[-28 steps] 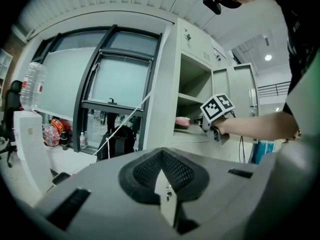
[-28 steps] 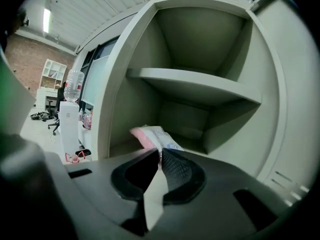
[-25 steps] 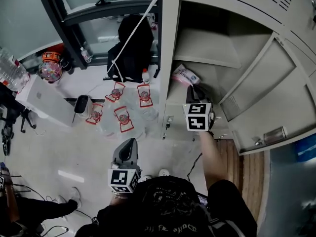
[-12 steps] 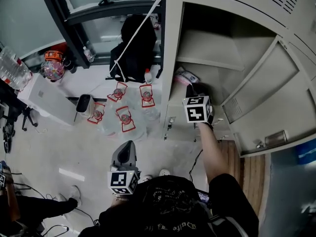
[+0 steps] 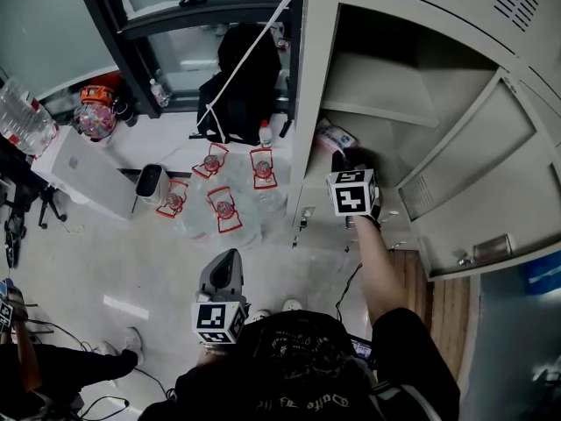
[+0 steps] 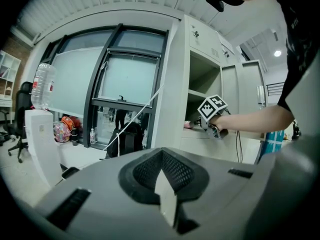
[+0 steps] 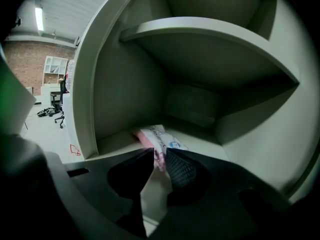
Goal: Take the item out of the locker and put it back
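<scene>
Right gripper (image 7: 160,153) had just eased its jaws narrowly apart around one end of the packet (image 7: 161,136) (pads apparently off it), which lay in the locker (image 7: 117,89) by its front left corner; the return looked done.

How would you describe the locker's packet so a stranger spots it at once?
Find the open grey locker. Below its inner shelf, by the left wall, lies a packet. It is pink and white, the only item inside.

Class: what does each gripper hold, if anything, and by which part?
Nothing. Right gripper has just been opening its jaws; the packet lies loose, one end between them. Left gripper shut, empty.
</scene>
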A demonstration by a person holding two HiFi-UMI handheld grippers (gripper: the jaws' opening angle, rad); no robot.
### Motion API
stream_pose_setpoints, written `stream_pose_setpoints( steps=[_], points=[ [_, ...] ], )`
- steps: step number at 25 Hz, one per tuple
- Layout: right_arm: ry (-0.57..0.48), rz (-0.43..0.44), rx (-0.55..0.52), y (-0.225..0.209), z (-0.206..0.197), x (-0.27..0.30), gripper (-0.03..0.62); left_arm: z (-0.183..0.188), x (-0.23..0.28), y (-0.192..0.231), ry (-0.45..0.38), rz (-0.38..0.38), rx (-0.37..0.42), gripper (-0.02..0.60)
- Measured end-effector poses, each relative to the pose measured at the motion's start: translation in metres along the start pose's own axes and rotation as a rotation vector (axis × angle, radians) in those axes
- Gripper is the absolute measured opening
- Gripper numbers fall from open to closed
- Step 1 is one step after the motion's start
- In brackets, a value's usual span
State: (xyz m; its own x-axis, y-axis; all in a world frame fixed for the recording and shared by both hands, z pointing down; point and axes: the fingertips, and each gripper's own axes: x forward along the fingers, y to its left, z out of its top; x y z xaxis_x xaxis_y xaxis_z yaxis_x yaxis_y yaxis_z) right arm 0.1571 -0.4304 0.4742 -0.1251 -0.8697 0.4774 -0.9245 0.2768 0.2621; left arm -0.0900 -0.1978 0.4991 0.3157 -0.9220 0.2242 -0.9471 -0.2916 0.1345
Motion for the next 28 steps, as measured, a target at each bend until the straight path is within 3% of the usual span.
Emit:
stream_pose_setpoints(
  steps=[5, 12, 28],
  points=[
    [-0.028, 0.038, 0.042, 0.005, 0.001, 0.001, 0.181, 0.003, -0.001, 0.004, 0.001, -0.008, 0.011, 0.008],
    [-0.094, 0.036, 0.086, 0.007, 0.009, -0.022, 0.211, 0.003, -0.001, 0.003, 0.001, -0.039, 0.015, 0.008],
    [-0.224, -0.028, 0.133, 0.015, 0.007, -0.121, 0.21, 0.013, -0.007, -0.019, -0.029, -0.163, 0.043, 0.008]
  ],
)
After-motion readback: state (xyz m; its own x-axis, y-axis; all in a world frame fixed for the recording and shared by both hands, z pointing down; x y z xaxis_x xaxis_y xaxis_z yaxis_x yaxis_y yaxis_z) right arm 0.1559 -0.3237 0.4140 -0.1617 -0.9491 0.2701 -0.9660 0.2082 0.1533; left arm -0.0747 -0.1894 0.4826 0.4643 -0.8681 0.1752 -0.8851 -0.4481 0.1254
